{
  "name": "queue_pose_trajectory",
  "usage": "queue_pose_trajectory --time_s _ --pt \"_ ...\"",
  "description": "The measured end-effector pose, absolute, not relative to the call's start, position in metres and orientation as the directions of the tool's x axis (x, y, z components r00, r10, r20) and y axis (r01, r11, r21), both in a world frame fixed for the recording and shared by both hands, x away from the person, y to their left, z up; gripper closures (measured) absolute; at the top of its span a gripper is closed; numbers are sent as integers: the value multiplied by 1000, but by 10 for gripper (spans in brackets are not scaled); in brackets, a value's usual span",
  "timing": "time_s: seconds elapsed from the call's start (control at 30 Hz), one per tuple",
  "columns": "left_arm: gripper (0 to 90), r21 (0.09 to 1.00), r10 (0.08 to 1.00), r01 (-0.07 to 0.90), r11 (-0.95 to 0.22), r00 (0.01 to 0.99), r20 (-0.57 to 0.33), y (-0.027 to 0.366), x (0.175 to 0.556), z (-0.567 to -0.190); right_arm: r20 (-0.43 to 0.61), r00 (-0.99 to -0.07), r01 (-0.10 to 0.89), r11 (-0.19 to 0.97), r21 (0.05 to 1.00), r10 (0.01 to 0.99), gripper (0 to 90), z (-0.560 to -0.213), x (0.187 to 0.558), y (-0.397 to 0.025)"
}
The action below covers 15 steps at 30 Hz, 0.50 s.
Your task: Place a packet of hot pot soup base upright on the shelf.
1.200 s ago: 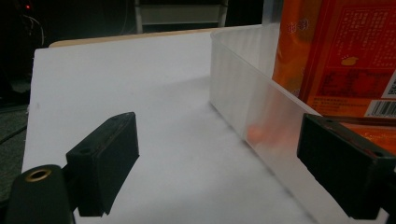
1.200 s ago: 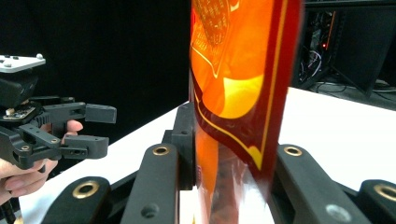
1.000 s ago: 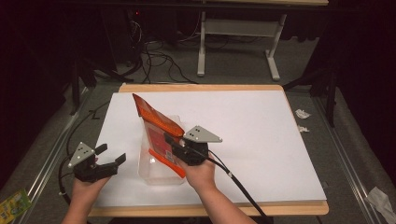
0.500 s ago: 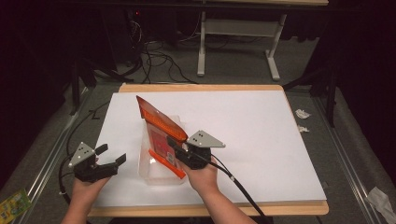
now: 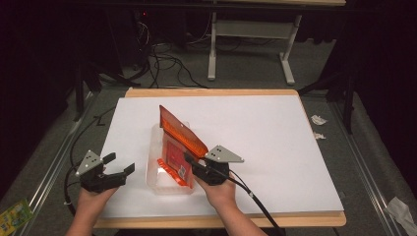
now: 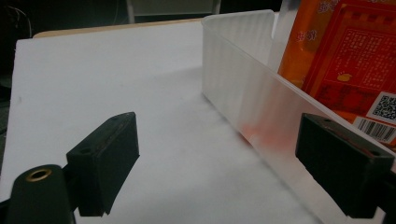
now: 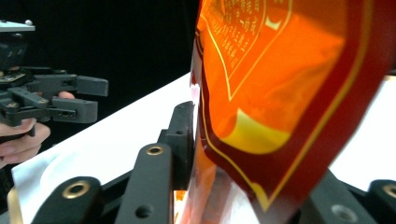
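Note:
An orange-red snack packet stands tilted inside a clear plastic container on the white table top. My right gripper is shut on the packet's lower right edge, at the container's right side. In the right gripper view the packet hangs close in front and hides one jaw of that gripper. My left gripper is open, a short way left of the container, with nothing between its jaws. In the left gripper view, that gripper faces the container's translucent wall, with the packet behind it.
The white sheet covers a wooden table, with bare room on its right half and far side. A cable trails from the right gripper over the front edge. Cables and a desk frame stand on the floor beyond.
My right gripper has drawn slightly toward the near edge and to the right, and the packet's top has shifted right and leaned lower with it. The left gripper has barely moved.

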State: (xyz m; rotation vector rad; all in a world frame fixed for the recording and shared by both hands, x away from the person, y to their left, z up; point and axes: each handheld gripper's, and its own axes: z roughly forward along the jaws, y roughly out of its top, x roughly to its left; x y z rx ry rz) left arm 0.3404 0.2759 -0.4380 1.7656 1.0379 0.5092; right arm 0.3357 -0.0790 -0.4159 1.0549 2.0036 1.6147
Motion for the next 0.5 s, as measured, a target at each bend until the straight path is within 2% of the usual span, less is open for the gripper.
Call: queue_pose_trajectory --time_s 0.13,0.37,0.5 --pt "141 893 824 421 -162 555 -112 275 341 -440 175 -677 338 91 937 715 541 -412 338 -82" --pt "142 891 822 426 -159 557 -119 274 346 -442 192 -685 341 77 937 702 184 -398 336 -105" --pt "143 889 819 427 -167 562 -115 272 346 -442 164 -689 319 92 943 706 140 -390 324 -129"
